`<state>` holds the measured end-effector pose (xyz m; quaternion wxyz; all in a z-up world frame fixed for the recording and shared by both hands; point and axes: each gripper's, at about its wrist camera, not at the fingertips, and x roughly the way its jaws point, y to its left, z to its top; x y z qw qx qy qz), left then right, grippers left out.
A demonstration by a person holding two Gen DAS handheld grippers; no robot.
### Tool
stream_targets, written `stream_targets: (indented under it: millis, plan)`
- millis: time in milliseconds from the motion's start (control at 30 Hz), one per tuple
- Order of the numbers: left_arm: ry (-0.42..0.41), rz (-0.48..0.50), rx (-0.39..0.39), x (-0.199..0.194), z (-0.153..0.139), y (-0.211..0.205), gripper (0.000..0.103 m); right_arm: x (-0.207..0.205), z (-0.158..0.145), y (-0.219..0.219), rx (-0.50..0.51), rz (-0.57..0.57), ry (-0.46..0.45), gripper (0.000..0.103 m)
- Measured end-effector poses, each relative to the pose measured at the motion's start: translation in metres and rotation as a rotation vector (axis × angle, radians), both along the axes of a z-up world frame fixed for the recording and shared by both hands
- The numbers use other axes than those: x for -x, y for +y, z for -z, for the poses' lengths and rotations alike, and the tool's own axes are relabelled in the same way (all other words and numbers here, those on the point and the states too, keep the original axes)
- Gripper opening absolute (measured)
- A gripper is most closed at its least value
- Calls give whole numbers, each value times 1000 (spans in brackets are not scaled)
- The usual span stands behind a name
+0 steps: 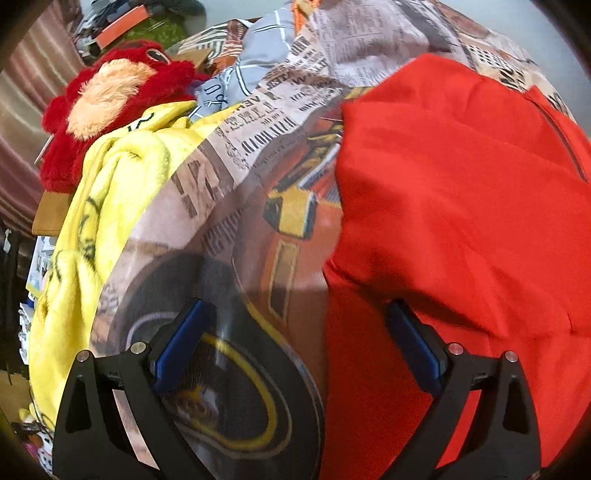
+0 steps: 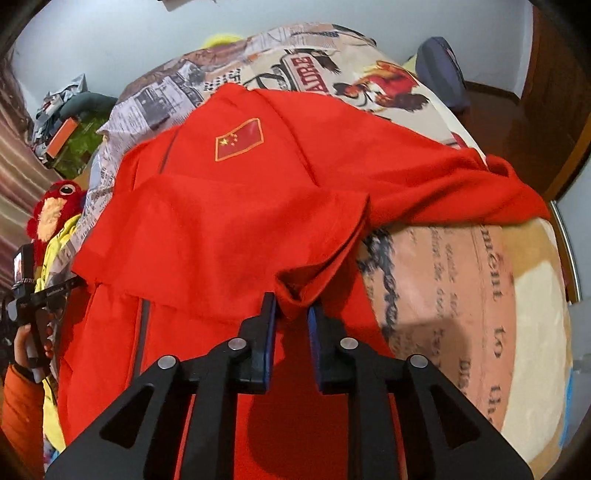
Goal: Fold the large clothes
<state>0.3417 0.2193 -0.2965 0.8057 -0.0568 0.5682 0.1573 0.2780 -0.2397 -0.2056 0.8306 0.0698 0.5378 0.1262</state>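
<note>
A large red jacket (image 2: 229, 221) with a flag patch (image 2: 239, 139) lies spread on the bed, one part folded over the body. In the left wrist view the jacket (image 1: 461, 206) fills the right half. My right gripper (image 2: 291, 310) is shut on a bunched fold of the red jacket near its front edge. My left gripper (image 1: 295, 332) is open wide and empty, hovering over the jacket's left edge and the printed bedcover (image 1: 236, 229). The left gripper and the hand holding it also show at the left edge of the right wrist view (image 2: 33, 295).
The bed has a newspaper-print cover (image 2: 461, 280). A yellow blanket (image 1: 110, 206) and a red plush toy (image 1: 110, 96) lie at the bed's left side. Cluttered shelves (image 1: 122, 26) stand behind. A wooden floor and door (image 2: 517, 122) are at the right.
</note>
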Motion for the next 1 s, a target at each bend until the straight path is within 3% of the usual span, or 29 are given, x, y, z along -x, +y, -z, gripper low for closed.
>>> stream_targets:
  millis: [267,467,600,800,1000]
  plan:
    - [-49,65,-11,25,-36,-27,99,16,-22,-17,61,-9,-44,20]
    - [-146,137,-7,29,-80,-64,99,26,-57,-44,47,47,-170,45]
    - [-223,214,-15,23,-112,-99,99,29,-74,-77,9,126,-232,48]
    - [-299,297,26,9,-133,-149,99,14,-70,-119,-39,255,-203,49]
    - [-273,340,56,-16,-115,-182,99,-18,-47,-149,-123,353,-128,49]
